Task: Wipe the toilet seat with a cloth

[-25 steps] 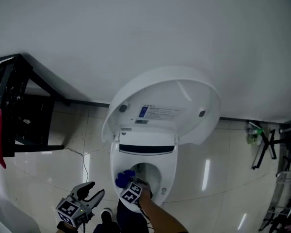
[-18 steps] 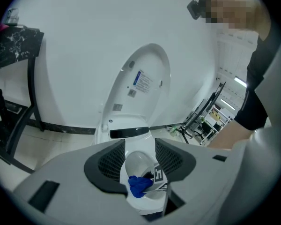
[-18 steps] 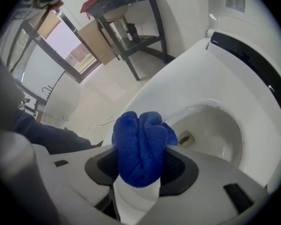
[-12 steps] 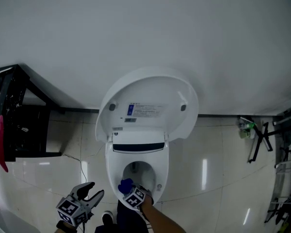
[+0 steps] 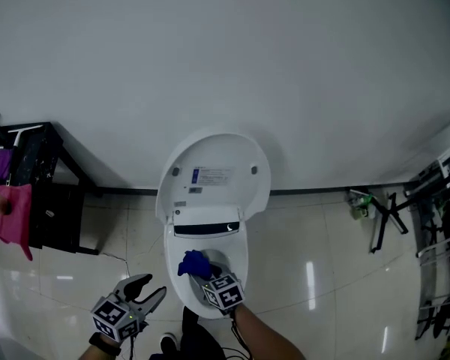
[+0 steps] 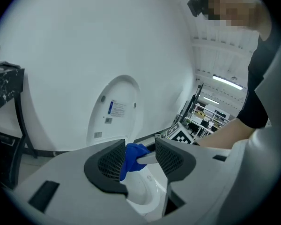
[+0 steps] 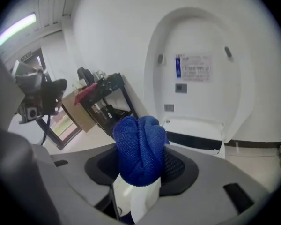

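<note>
Right tool (image 5: 205,276) clamps blue knitted cloth (image 7: 139,149) at white toilet seat (image 5: 242,267); left tool (image 5: 145,291) gapes, idle. Judged mid-wipe; next: sweep along rim.

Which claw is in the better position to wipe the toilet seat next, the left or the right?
Right. The right claw grips the blue cloth and hangs over the toilet seat. The left claw is open and empty, off to the side above the floor.

place: toilet corner in a lab-like room | white ceramic toilet (image 5: 241,265), lid (image 5: 214,175) raised | glossy pale tiled floor (image 5: 322,276) | grey metal storage shelving (image 5: 439,223)
</note>
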`<state>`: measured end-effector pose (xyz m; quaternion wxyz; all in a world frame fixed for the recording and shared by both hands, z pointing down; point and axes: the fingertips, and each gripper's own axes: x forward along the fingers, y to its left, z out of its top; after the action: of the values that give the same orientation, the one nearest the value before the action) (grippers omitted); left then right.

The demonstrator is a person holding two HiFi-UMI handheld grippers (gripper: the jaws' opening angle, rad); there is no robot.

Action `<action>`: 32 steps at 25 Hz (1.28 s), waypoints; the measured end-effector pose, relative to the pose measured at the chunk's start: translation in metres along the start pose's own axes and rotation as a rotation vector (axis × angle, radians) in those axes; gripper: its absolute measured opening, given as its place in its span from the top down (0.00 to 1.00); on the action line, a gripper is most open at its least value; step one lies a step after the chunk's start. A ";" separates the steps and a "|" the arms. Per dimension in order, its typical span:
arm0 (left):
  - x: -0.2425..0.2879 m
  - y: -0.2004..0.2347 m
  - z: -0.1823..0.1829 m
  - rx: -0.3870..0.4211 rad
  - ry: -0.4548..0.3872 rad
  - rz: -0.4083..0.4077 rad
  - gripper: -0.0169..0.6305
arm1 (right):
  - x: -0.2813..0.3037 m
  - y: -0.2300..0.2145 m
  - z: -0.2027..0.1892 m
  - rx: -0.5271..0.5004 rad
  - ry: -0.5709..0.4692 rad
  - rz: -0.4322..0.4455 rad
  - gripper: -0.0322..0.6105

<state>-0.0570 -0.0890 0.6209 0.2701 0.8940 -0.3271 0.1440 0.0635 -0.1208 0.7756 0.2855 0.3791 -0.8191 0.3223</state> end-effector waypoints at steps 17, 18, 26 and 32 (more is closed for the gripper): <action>-0.238 -0.159 0.079 0.193 -0.206 -0.140 0.65 | -0.349 0.233 0.091 -0.007 -0.550 -0.074 0.60; -0.248 -0.162 0.074 0.204 -0.210 -0.144 0.65 | -0.362 0.245 0.087 -0.010 -0.561 -0.081 0.60; -0.292 -0.204 0.067 0.189 -0.230 -0.170 0.65 | -0.433 0.316 0.057 0.023 -0.607 -0.068 0.60; -0.294 -0.225 0.069 0.185 -0.247 -0.161 0.65 | -0.459 0.324 0.054 0.006 -0.644 -0.042 0.61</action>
<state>-0.1217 0.1645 0.3500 0.1554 0.9492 -0.2705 0.0405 0.0427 0.2030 0.3136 0.0169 0.4791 -0.8584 0.1824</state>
